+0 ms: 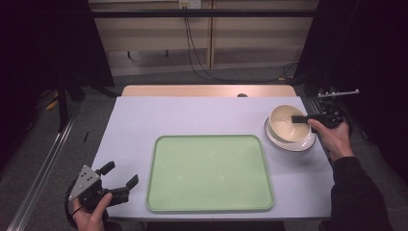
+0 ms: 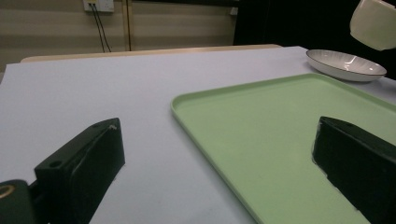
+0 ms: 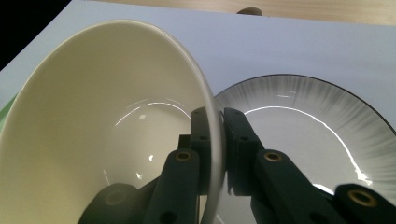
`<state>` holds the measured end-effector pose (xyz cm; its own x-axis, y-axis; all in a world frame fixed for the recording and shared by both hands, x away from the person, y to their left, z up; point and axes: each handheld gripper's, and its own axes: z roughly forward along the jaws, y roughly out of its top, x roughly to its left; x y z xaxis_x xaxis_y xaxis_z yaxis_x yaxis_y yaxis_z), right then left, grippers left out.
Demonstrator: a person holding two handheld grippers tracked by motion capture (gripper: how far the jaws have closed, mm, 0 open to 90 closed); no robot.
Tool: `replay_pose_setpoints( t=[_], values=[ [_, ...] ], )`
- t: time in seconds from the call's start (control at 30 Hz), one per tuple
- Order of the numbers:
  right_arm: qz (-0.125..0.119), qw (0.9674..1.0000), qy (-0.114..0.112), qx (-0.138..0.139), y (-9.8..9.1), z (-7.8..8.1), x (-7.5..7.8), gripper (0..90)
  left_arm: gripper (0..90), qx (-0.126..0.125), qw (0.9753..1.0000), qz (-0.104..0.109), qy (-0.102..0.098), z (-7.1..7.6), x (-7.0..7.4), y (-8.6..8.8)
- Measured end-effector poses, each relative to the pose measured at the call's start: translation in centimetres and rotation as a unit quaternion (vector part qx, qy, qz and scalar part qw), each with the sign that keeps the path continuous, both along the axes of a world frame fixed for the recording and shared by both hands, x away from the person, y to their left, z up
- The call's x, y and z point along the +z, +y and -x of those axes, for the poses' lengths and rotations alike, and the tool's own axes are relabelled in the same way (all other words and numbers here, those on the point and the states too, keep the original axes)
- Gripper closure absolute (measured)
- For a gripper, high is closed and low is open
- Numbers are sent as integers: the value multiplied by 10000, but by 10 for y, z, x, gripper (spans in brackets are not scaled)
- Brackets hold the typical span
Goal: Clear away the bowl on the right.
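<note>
We are at the lift step: the right claw (image 1: pixel 299 119) pinches the rim of the cream bowl (image 1: pixel 287 123), one jaw inside and one outside, at the right of the high view. In the left gripper view the bowl (image 2: pixel 372 23) hangs clear above the plate (image 2: pixel 345 65), upper right. We judge the next move to be a level carry toward the green tray (image 1: pixel 210 173), keeping the bowl from tipping. The left claw (image 1: pixel 118 177), lower left, stands spread and empty over the desk (image 1: pixel 192 115).
</note>
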<state>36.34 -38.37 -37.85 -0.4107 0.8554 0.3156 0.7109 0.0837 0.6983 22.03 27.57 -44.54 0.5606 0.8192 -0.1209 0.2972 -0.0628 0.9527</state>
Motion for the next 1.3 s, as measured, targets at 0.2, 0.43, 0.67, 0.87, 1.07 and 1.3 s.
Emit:
replay_pose_setpoints(
  t=[0.2,0.43,0.67,0.87,1.07,1.3],
  values=[
    [-17,9999,-4,168,11,1,5,835,23,5,10000,2,-1,0,0,0],
    [-19,9994,22,354,23,0,6,835,23,3,10000,-9,-5,0,0,0],
    [-27,9987,60,500,36,-1,7,835,23,-4,10000,3,1,-1,0,0],
    [-104,9977,25,674,46,-2,10,835,23,-2,10000,8,7,0,0,0],
    [-76,9969,21,788,59,0,17,835,23,-11,10000,14,9,-1,0,0],
    [-99,9956,95,929,70,-4,18,835,23,41,10000,26,26,-1,-1,1]
  ],
)
